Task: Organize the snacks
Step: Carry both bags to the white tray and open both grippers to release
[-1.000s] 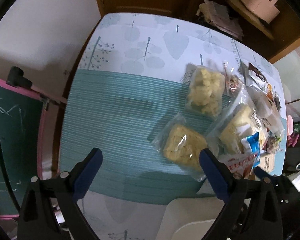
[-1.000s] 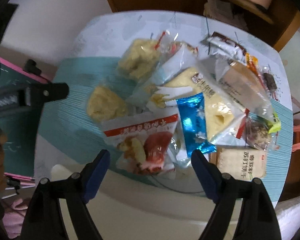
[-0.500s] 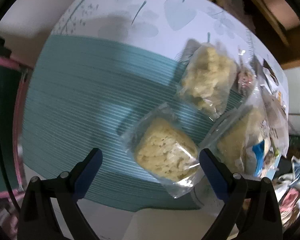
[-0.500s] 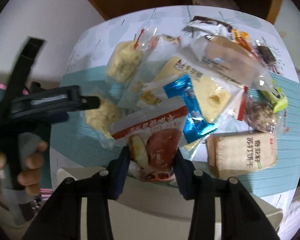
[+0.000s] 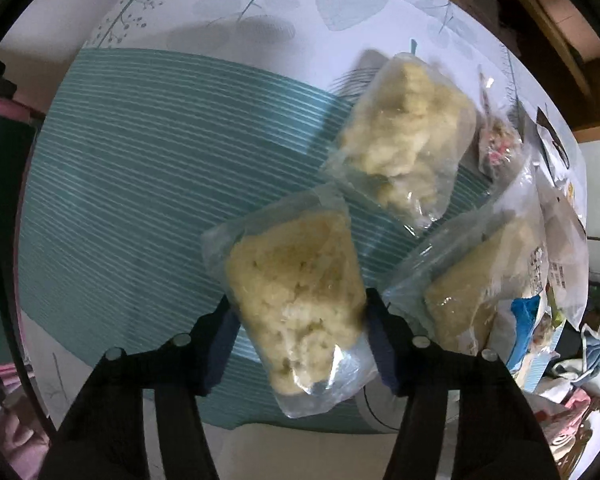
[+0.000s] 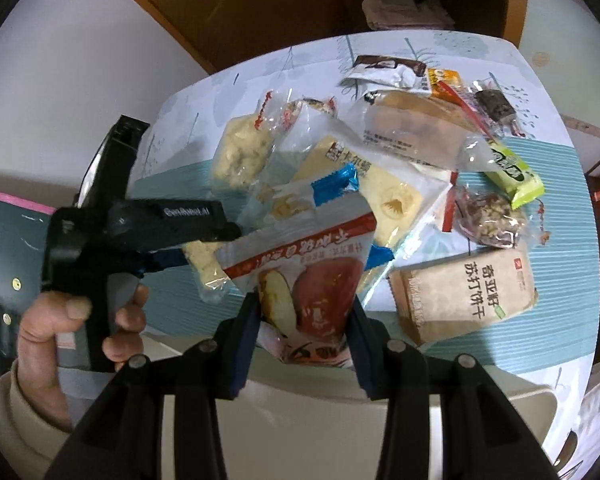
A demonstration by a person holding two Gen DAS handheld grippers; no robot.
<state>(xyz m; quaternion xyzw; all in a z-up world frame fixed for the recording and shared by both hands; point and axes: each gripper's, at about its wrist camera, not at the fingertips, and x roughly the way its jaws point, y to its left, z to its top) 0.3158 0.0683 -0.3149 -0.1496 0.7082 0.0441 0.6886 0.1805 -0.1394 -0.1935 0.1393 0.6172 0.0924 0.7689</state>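
A clear bag of yellow crumbly cake lies on the teal striped tablecloth. My left gripper points straight down over it, its jaws closing with the blue pads against the bag's two sides. A red and white apple snack packet is pinched between the pads of my right gripper, raised a little off the heap. In the right wrist view a hand holds the left gripper's black body at the left.
A second clear bag of yellow pieces and a cheese cake pack lie right of the left gripper. Soda crackers, a green bar, a blue packet and bread crowd the table. A white bin stands at the near edge.
My left gripper has dropped onto the cake bag and drawn its jaws in around it. The right gripper has shut on the apple packet and drawn it toward the bin.
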